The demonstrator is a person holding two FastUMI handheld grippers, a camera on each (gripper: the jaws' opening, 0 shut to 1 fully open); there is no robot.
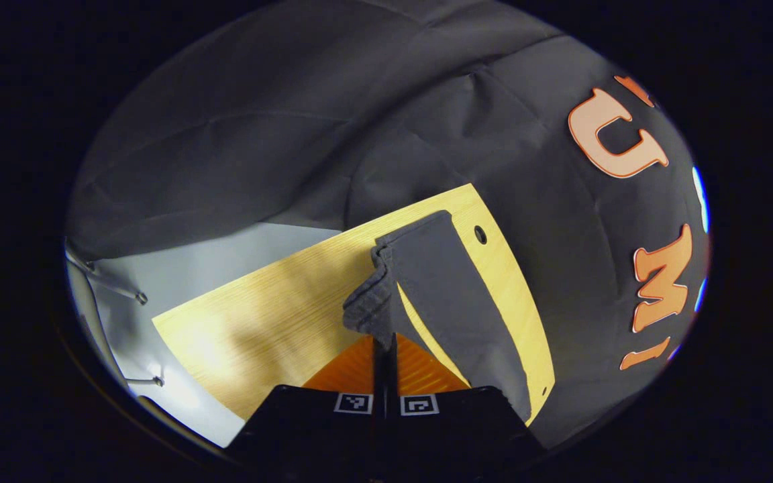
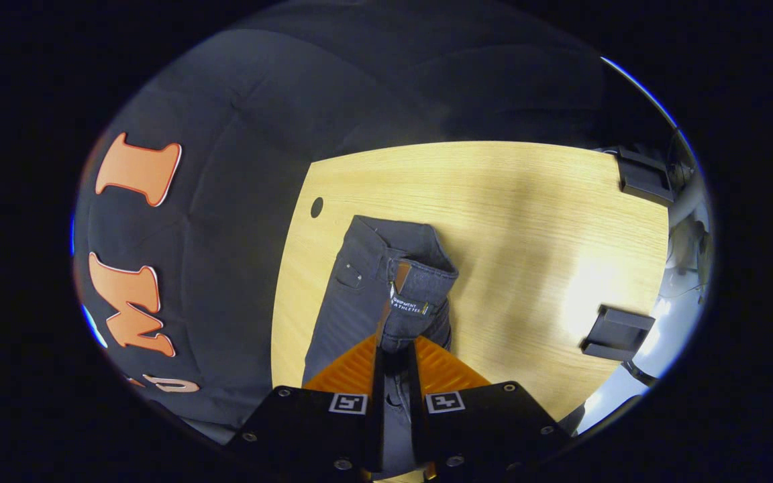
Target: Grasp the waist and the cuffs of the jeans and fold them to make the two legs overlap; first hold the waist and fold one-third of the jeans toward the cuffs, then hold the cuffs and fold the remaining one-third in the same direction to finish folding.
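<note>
A: Jeans (image 2: 359, 295)?
B: One pair on the wooden bench (image 2: 527, 221); left gripper (image 1: 384, 343) jaws pinch the cuffs, right gripper (image 2: 394, 355) jaws pinch the waist.
A: Surroundings?
B: Two black clamps (image 2: 618, 332) at the bench's edge.

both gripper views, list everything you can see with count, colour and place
jeans: one, dark grey, lying on the table near its edge by the wall, one end lifted in each claw
table: one, light wood, with a small hole near its corner
black brackets: two, clipped on the table's far edge in the right gripper view
booth wall: one, black cloth, behind the table
left claw: one, shut on a bunched end of the jeans
right claw: one, shut on the waist end with the label
</note>
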